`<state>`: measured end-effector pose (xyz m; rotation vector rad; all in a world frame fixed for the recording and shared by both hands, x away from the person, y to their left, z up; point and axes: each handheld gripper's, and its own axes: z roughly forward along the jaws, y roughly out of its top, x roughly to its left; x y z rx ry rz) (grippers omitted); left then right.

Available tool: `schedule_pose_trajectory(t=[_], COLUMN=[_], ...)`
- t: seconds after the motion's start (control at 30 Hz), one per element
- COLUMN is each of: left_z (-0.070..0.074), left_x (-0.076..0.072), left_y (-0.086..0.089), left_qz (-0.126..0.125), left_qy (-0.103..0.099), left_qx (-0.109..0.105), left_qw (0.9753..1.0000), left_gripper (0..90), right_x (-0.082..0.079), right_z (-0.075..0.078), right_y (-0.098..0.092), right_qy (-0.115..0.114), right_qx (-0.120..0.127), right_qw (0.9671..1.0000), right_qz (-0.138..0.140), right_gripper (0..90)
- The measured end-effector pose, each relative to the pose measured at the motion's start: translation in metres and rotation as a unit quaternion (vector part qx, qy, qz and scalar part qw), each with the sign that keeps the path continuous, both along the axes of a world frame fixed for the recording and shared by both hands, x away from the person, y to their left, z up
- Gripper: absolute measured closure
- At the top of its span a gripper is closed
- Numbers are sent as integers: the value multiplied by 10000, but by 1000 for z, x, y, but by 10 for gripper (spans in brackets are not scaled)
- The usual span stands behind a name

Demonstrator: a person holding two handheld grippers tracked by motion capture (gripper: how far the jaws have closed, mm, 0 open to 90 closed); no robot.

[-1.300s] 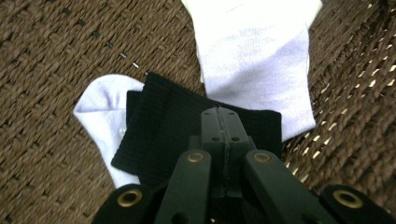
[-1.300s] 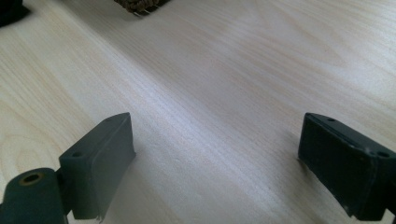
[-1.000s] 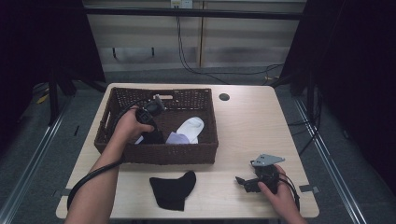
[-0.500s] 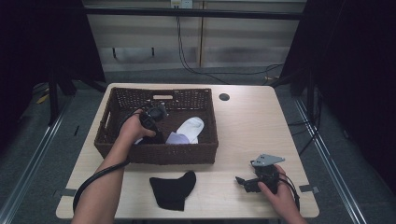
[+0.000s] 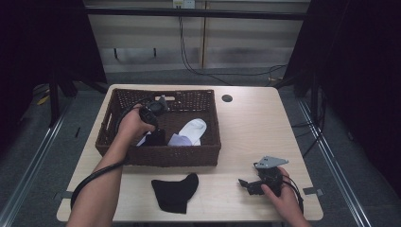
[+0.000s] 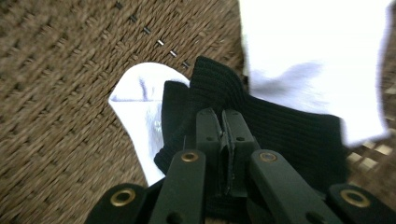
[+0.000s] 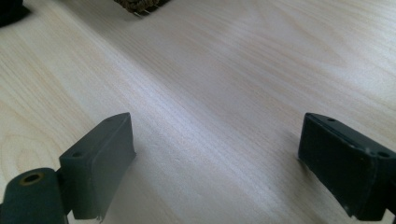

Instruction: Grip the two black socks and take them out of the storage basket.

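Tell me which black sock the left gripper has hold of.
The black sock in the basket, pinched in the left gripper beside the white socks. The other black sock lies on the table, untouched.

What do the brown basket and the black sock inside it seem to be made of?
The brown woven basket: probably wicker or rattan, matt, judging by its interlaced strands. The black ribbed sock: knitted fabric, likely cotton, with fine parallel ribs; the left tongs pinch it.

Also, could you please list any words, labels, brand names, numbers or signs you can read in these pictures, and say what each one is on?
There is no readable text.
Black sock clamped in the left gripper: plain ribbed knit, no logo.
White socks and wicker basket: no label.
Black sock on the table: no print visible.
Right gripper and table: unmarked.
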<state>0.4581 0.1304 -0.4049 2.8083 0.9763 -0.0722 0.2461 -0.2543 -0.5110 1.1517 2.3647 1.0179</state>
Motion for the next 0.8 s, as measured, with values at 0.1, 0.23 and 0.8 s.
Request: schedule_pose_trajectory(t=[0.1,0.23,0.8], left_z=[18,43,139], left_x=[0,-2,-9], left_y=[0,-2,-2], left_qz=[-59,-103,-281], left_qy=[26,22,25], left_qx=[-49,-171,-105], left_qw=[10000,9998,9995], left_gripper=[869,869,869], right_x=[0,0,0], right_z=[0,0,0], right_y=[0,0,0], right_qy=[-5,-12,-4], right_qx=[2,-2,-10], right_qw=[10000,10000,10000], right_qz=[1,7,8], right_gripper=[99,99,99])
